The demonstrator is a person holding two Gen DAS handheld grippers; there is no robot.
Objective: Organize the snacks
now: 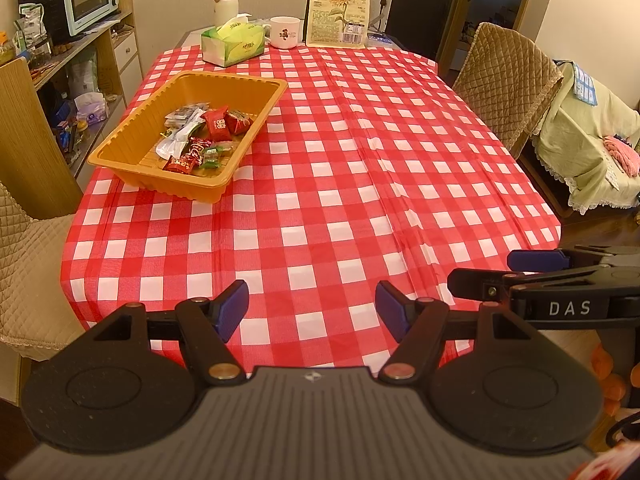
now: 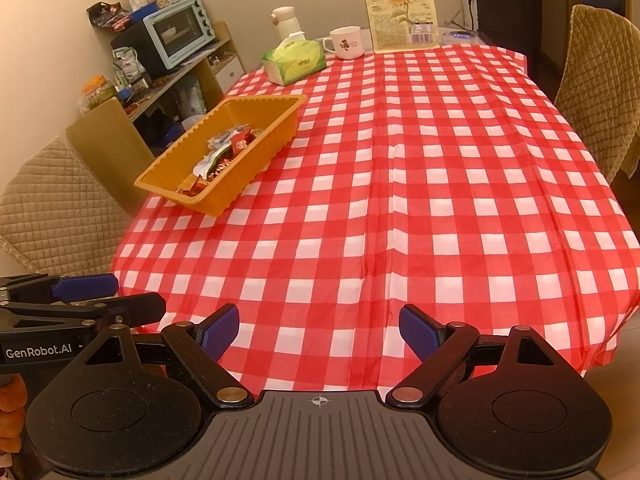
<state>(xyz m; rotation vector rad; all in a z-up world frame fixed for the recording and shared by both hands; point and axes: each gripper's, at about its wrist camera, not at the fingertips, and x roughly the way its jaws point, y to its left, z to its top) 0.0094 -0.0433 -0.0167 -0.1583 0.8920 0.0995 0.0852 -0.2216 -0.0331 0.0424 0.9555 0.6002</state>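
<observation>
From the left wrist camera, the left gripper (image 1: 312, 312) hangs over the near edge of the tabletop, its jaws released and wide apart with only the red-and-white checked tablecloth (image 1: 360, 184) between the blue pads (image 1: 230, 312). The right gripper (image 1: 536, 260) shows at the right side of this view, just beside the left one near the table's near right corner; seen side-on here, its jaws cannot be judged. The orange tray (image 1: 256, 92) sits toward the left edge of the tabletop, well apart from both grippers, and the wrapped snacks (image 1: 200, 136) lie heaped inside it. Along the far edge stand a tissue box (image 1: 232, 42), a white mug (image 1: 285, 32), a white flask (image 1: 226, 4) and an upright sunflower seed bag (image 1: 340, 6). Padded chairs (image 1: 508, 76) flank the table on the left and right sides. From the right wrist camera, the right gripper (image 2: 318, 332) also sits above the near edge, jaws released and grasping nothing. The left gripper (image 2: 86, 286) shows at the left side, near the table's near left corner. The tray (image 2: 224, 196) lies by the left edge with the snacks (image 2: 224, 156) in it; the middle and right of the cloth (image 2: 440, 184) lie bare from the near edge to the far row of tissue box (image 2: 294, 60), mug (image 2: 346, 42) and seed bag (image 2: 400, 8).
</observation>
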